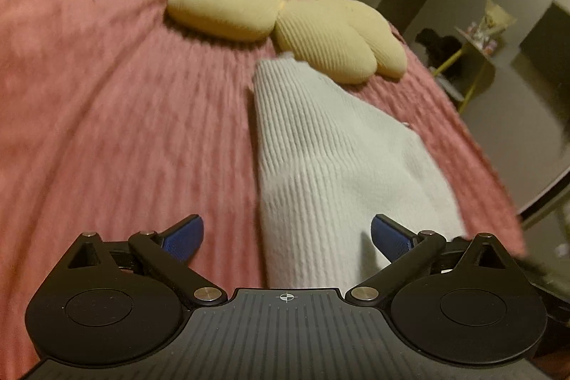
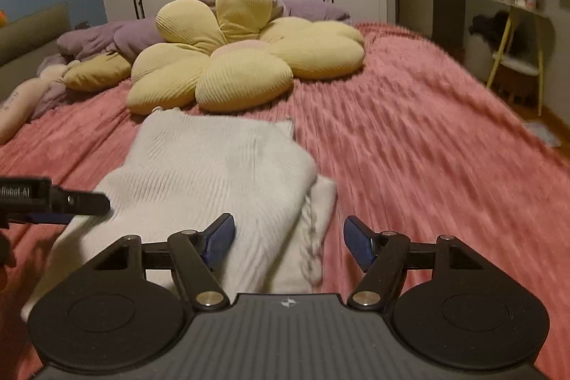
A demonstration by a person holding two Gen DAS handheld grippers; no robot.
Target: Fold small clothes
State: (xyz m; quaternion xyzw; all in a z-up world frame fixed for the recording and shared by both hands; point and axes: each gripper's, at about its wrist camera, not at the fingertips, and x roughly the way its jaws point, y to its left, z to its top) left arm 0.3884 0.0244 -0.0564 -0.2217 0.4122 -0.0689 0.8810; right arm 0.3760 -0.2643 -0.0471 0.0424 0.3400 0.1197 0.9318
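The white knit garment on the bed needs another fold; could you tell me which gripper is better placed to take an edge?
Probably left: the garment runs between its open fingers.

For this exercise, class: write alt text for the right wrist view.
A white ribbed knit garment lies partly folded on a pink bedspread, the right tool open above its near edge. A yellow flower cushion sits behind.
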